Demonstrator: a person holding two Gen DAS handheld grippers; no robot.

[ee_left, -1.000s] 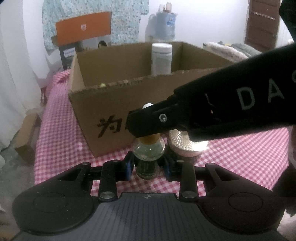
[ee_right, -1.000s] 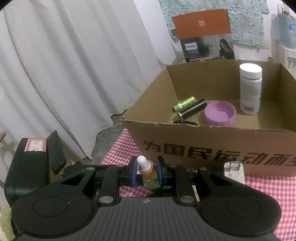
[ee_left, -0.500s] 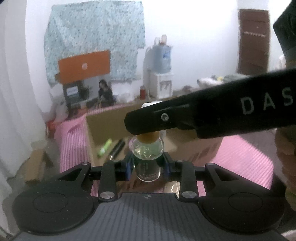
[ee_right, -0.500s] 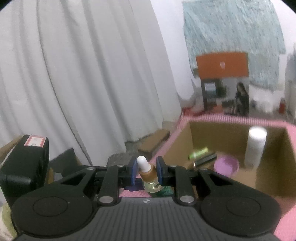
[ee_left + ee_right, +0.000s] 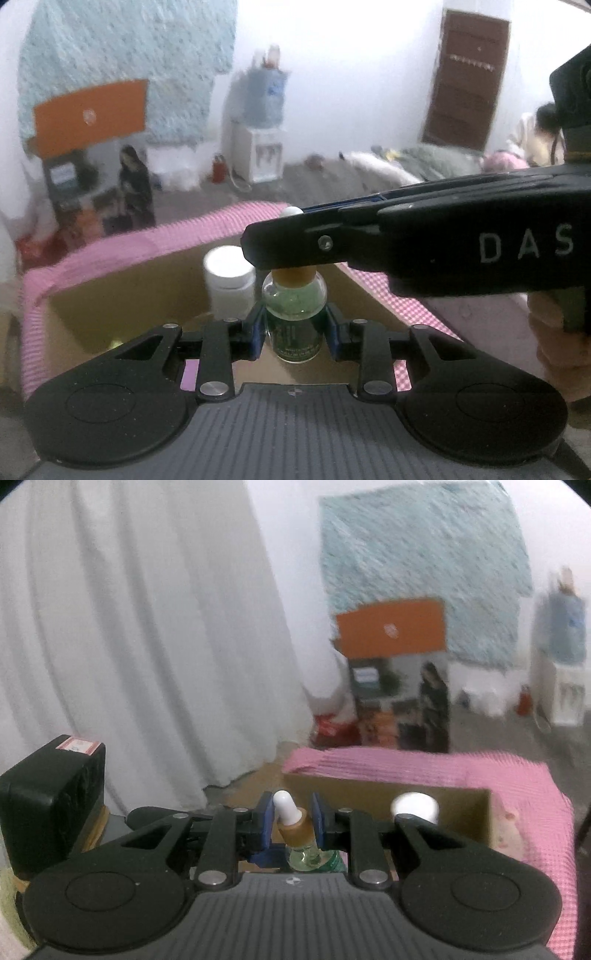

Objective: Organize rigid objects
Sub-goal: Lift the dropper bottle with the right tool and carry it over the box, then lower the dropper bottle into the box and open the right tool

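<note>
My worktop (image 5: 92,254) wears a pink-and-white checked cloth (image 5: 524,786), blurred in both views. An open cardboard box (image 5: 122,295) sits directly on it, filling most of the middle, with cloth showing past its far side and along its left and right walls. On the box floor, toward the far side, a white capped jar (image 5: 229,280) stands upright.

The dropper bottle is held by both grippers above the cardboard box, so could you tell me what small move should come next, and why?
Probably lower the dropper bottle into the cardboard box, beside the white jar: left gripper clamps its body, right gripper its cap, and open box floor lies below.
</note>
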